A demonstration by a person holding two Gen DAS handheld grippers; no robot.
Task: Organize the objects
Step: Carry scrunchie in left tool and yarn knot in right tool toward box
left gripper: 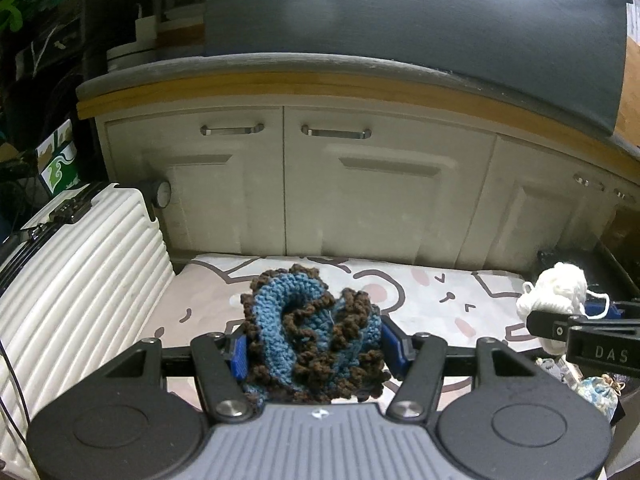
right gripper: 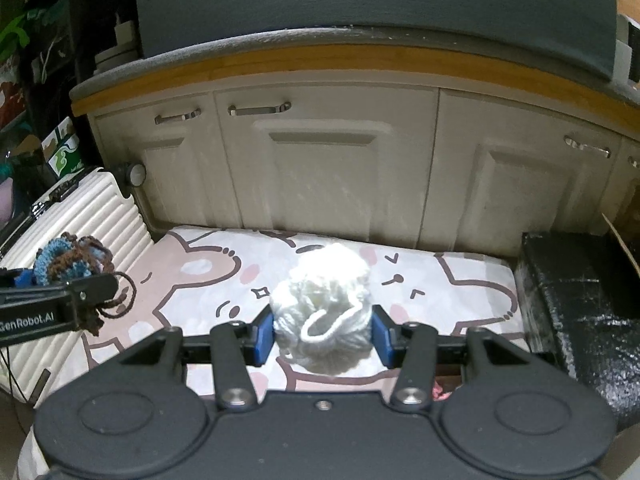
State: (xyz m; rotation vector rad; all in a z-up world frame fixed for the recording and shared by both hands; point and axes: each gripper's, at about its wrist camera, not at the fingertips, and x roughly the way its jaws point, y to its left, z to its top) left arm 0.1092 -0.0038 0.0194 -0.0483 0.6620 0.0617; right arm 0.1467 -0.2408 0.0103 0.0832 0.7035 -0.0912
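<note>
A blue crocheted piece with brown ruffled edging is bunched between the blue pads of my left gripper, which is shut on it above the cartoon-print mat. My right gripper is shut on a white ball of yarn, also lifted over the mat. In the left wrist view the white yarn and the right gripper's arm show at the right edge. At the left edge of the right wrist view, the crocheted piece hangs in the left gripper.
A white ribbed suitcase lies at the left of the mat. Cream cabinet doors with metal handles stand behind it under a dark counter. A black box sits at the right. A small patterned pouch lies low at the right.
</note>
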